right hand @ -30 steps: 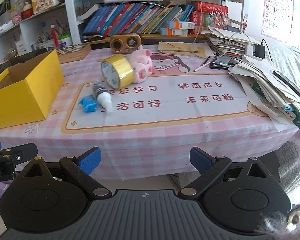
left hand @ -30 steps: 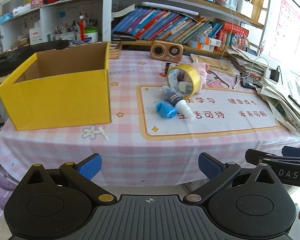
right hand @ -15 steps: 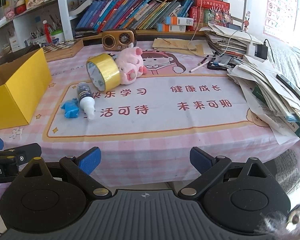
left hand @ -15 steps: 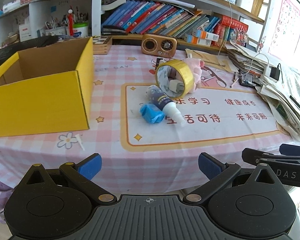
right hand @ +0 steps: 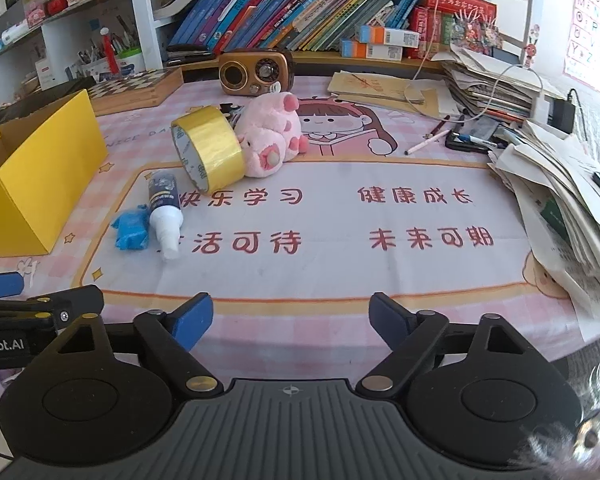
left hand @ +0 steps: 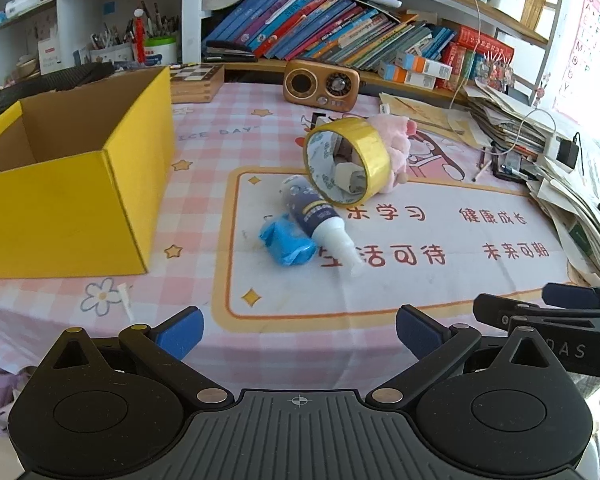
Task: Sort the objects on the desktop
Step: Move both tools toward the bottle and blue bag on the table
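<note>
Hovering at the near edge of the pink checked tablecloth (left hand: 196, 184), with sorting judged to be at its very start: nothing lifted, nothing visibly in the open yellow cardboard box (left hand: 72, 208) at far left. Left gripper (left hand: 300, 328) spread wide and empty. Right gripper (right hand: 291, 314) also apart and empty, its jaws having just been closing a little, with nothing between them.

Clustered in the middle of the printed mat, left of centre: a shiny yellow roll of packing tape (left hand: 352, 160) standing on edge and leaning against a pink plush pig (right hand: 272, 132) on its far right; a dark blue bottle with a white cap (left hand: 316, 216) lying on its side just near of the roll, cap pointing nearward; a crumpled blue wrapper (left hand: 286, 242) touching the bottle's left side.

Next move, as a judgement: reach forward over the mat to the nearest pieces, most likely the bottle or the wrapper, close on one across its narrow width, then carry it left to the box. Calls for care, since bottle and wrapper touch and the roll seems propped only by the pig, so likely to roll or topple if nudged.

Elsewhere: a brown retro radio (left hand: 322, 86) at the far edge, a wooden chessboard case (right hand: 136, 88) at far left, a sprawling stack of papers (right hand: 560, 184) along the right, loose pens beside it. None of it between the grippers and the cluster.
</note>
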Available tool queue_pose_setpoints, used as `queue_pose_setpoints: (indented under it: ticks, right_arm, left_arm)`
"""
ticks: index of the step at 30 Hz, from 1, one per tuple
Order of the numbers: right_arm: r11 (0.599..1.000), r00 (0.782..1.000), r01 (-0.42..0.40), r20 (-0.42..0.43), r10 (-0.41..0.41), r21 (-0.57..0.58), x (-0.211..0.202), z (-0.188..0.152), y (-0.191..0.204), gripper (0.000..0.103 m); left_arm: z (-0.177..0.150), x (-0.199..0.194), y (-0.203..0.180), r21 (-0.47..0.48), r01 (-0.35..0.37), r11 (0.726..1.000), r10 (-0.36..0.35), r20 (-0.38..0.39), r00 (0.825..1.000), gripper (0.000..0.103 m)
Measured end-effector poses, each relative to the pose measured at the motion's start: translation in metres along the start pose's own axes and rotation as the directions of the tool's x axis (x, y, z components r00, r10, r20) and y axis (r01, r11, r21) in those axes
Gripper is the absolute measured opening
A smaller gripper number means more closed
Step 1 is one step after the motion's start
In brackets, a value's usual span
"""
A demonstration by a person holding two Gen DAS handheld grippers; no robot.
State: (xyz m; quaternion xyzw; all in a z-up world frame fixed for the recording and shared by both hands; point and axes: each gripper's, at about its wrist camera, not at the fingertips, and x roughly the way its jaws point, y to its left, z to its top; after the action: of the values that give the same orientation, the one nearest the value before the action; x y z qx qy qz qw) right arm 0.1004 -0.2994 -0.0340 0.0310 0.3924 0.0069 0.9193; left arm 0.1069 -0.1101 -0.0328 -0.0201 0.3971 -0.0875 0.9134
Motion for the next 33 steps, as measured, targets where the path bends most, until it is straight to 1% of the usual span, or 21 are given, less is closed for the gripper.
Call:
queue_pose_setpoints:
  ticks: [4,8,9,10,11,13,16,19,23,29,33]
  right_arm:
    - [0.999,0.999,-0.042,-0.011,0.041,-0.021,0.010,0.009,-0.003,0.081]
    - [0.994,0.996,-0.090,-0.017,0.089,-0.057,0.020,0.017,0.000,0.078]
    - [0.992,0.995,-0.104,-0.018,0.103,-0.066,0.022,0.020,0.001,0.075]
    - [0.990,0.992,-0.122,-0.019,0.121,-0.075,0.025,0.023,0.002,0.069]
    - [0.986,0.990,-0.141,-0.020,0.140,-0.084,0.027,0.026,0.004,0.066]
    - [0.977,0.983,-0.183,-0.020,0.182,-0.108,0.033,0.033,0.008,0.056]
    - [0.960,0.972,-0.235,-0.015,0.236,-0.150,0.043,0.047,0.018,0.050]
    - [0.942,0.960,-0.280,-0.023,0.281,-0.187,0.056,0.060,0.029,0.048]
    - [0.917,0.946,-0.322,-0.048,0.320,-0.235,0.071,0.073,0.044,0.047]
    - [0.892,0.934,-0.357,-0.123,0.336,-0.277,0.104,0.087,0.060,0.046]
    - [0.877,0.924,-0.380,-0.154,0.349,-0.292,0.119,0.093,0.069,0.045]
  left_arm:
    - [0.003,0.003,-0.005,0.000,-0.019,1.000,0.019,-0.001,1.000,0.103]
    - [0.006,0.005,-0.004,-0.026,-0.052,0.998,0.051,-0.001,0.999,0.103]
    - [0.006,0.005,-0.003,-0.033,-0.061,0.998,0.061,-0.001,0.998,0.103]
    - [0.007,0.005,-0.003,-0.038,-0.069,0.997,0.069,0.000,0.998,0.103]
    - [0.008,0.005,-0.002,-0.045,-0.078,0.996,0.078,0.000,0.997,0.103]
    - [0.009,0.005,-0.002,-0.052,-0.092,0.994,0.092,0.000,0.996,0.103]
    - [0.011,0.005,-0.001,-0.061,-0.113,0.992,0.113,0.002,0.994,0.102]
    - [0.014,0.007,0.000,-0.068,-0.127,0.990,0.128,-0.003,0.992,0.102]
    - [0.017,0.010,0.000,-0.059,-0.147,0.987,0.147,-0.004,0.989,0.102]
    - [0.020,0.018,0.002,-0.052,-0.172,0.984,0.170,-0.036,0.985,0.102]
    - [0.021,0.020,0.002,-0.048,-0.182,0.982,0.180,-0.046,0.983,0.102]
